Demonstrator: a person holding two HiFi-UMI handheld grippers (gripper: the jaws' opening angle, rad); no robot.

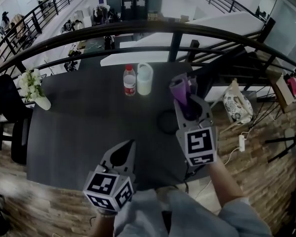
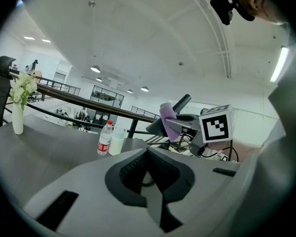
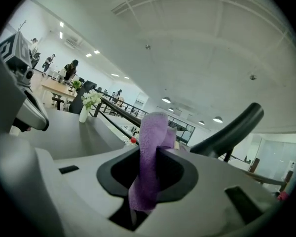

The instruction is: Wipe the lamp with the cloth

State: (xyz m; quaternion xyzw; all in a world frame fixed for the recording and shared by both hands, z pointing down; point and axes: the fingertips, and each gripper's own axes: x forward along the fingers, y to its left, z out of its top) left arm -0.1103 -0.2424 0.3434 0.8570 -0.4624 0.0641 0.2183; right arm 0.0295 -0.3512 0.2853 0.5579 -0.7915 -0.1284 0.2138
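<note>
Dark table [image 1: 79, 132] before a railing carries a bottle [image 1: 129, 80], a pale jug [image 1: 144, 79] and a flower vase [image 1: 41, 101]. Right gripper [image 1: 186, 102] jaws are clamped on the purple cloth [image 3: 149, 147], just beside the black lamp [image 3: 232, 130]. Left gripper [image 1: 128, 146] jaws are together, holding nothing.

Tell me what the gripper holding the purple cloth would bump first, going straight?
Probably the black curved lamp arm, just beyond the fuzzy purple cloth pinched in the right gripper, slightly to its right; depth is hard to judge.
</note>
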